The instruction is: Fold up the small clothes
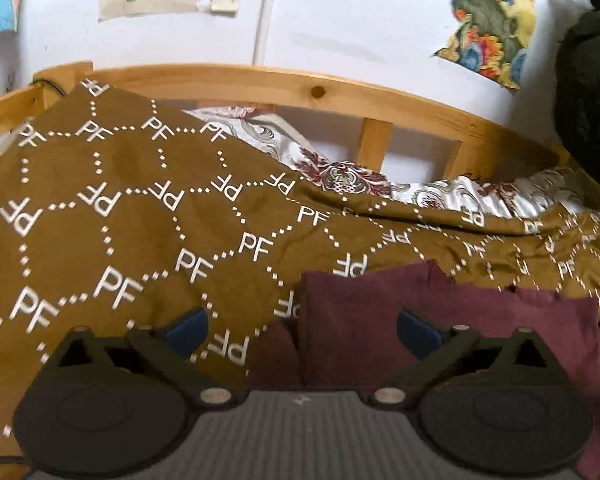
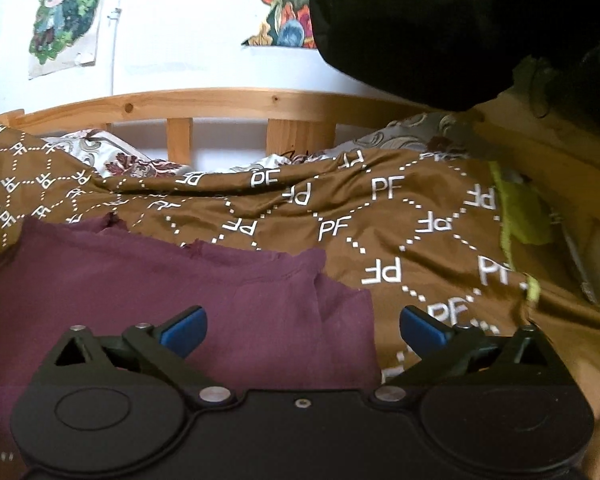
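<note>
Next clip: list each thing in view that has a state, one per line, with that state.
Left gripper: jaws wide open, nothing between the pads.
Right gripper: jaws wide open, nothing held.
Maroon cloth garment: lying flat on the bedspread, released, ragged far edge.
Brown bedspread with white PF lettering: spread over the bed, wrinkled.
Floral white pillow: partly covered by the bedspread.
Lime-green fabric: crumpled at the bed's edge.

Black left gripper (image 1: 302, 330); right gripper (image 2: 303, 326) alike; apparently blue pads.

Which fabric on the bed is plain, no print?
The maroon garment, lying flat right in front of both claws. The brown bedspread under it carries white PF lettering, and the pale sheet by the rail is floral.
</note>
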